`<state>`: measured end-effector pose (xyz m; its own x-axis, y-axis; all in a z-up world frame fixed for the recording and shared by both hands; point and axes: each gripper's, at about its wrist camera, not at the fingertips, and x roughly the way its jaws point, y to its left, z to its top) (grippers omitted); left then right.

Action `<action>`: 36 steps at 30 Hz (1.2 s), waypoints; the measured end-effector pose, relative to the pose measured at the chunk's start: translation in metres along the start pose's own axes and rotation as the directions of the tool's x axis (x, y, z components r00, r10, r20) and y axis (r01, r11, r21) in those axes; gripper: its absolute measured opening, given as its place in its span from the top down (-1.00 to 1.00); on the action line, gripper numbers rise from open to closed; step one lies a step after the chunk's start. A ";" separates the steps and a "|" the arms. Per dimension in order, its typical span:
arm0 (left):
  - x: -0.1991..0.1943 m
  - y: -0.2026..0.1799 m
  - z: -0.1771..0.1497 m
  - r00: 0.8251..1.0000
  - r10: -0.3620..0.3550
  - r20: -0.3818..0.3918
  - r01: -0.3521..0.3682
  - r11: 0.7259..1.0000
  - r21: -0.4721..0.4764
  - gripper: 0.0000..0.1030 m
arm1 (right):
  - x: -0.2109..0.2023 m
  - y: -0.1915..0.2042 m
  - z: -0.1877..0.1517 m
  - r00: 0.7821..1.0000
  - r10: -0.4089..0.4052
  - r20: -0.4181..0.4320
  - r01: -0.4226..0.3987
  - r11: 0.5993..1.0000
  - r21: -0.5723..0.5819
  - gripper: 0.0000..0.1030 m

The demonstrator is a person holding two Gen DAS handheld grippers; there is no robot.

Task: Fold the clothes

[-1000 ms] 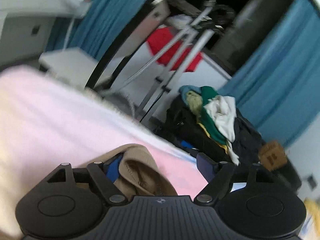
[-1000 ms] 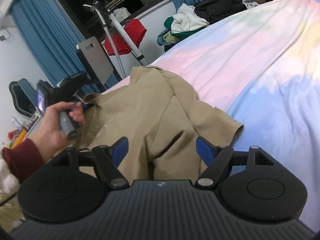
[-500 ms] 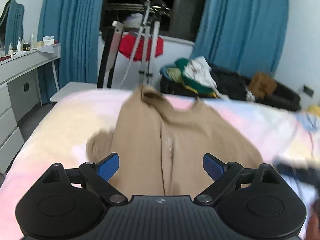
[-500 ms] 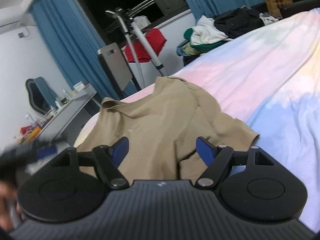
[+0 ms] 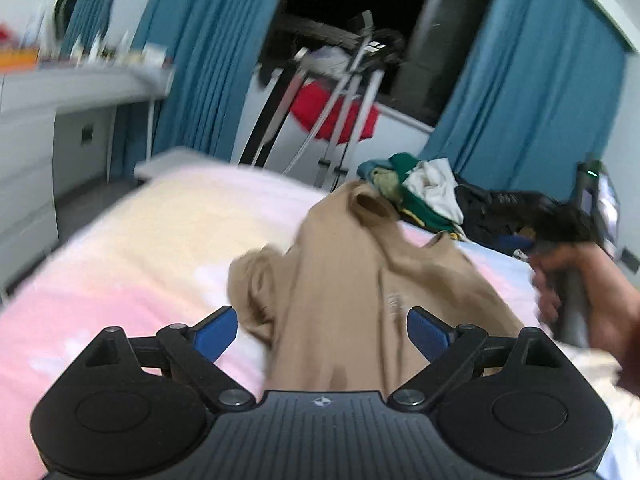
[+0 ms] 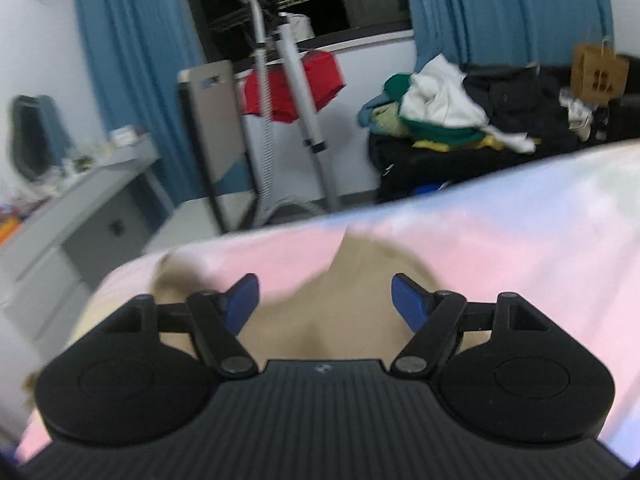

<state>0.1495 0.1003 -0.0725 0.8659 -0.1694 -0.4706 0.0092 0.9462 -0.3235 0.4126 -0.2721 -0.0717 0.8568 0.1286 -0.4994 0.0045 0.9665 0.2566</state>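
Both cameras have swung since half a second back: the left view tilted and slid left, and the right one dropped low over the cloth, so the right hand point(image 5: 588, 300) and its gripper handle now show at the left view's right edge.

Biggest thing is the bed point(image 5: 120, 256), pastel sheet, running away from both sets of fingers. On it lies the tan shirt point(image 5: 360, 280), long axis pointing away from the fingers toward the collar at the far end, one sleeve bunched just left of the left gripper point(image 5: 322, 334).

Left fingers are wide apart, holding nothing, shirt body straight ahead between them. Right gripper point(image 6: 325, 300) is wide too, empty, hovering right over the shirt point(image 6: 344, 312). I'd guess the right one is closer to grabbing cloth, though it's blurry.
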 end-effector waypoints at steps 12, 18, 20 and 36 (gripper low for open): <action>0.038 0.048 -0.005 0.998 -0.053 -0.044 0.045 0.985 -0.165 -0.81 | 0.135 0.004 -0.004 0.959 -0.277 -0.054 0.269 0.955 -0.123 0.64; 0.024 0.052 -0.001 0.995 -0.096 -0.033 0.086 0.969 -0.232 -0.81 | 0.112 -0.030 0.015 0.918 -0.389 0.075 0.392 0.919 -0.036 0.66; 0.020 0.051 0.000 0.996 -0.084 -0.025 0.076 0.972 -0.222 -0.81 | 0.114 -0.047 0.013 0.914 -0.402 0.050 0.402 0.916 0.008 0.65; 0.030 0.084 -0.006 0.988 -0.152 -0.027 0.118 0.858 -0.500 -0.69 | -0.104 -0.040 -0.041 0.997 -0.043 0.058 0.036 0.992 0.119 -0.06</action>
<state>0.1729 0.1727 -0.1185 0.8405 -0.3186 -0.4381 -0.1400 0.6535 -0.7439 0.3020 -0.3146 -0.0640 0.8842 0.0738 -0.4612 0.0966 0.9371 0.3353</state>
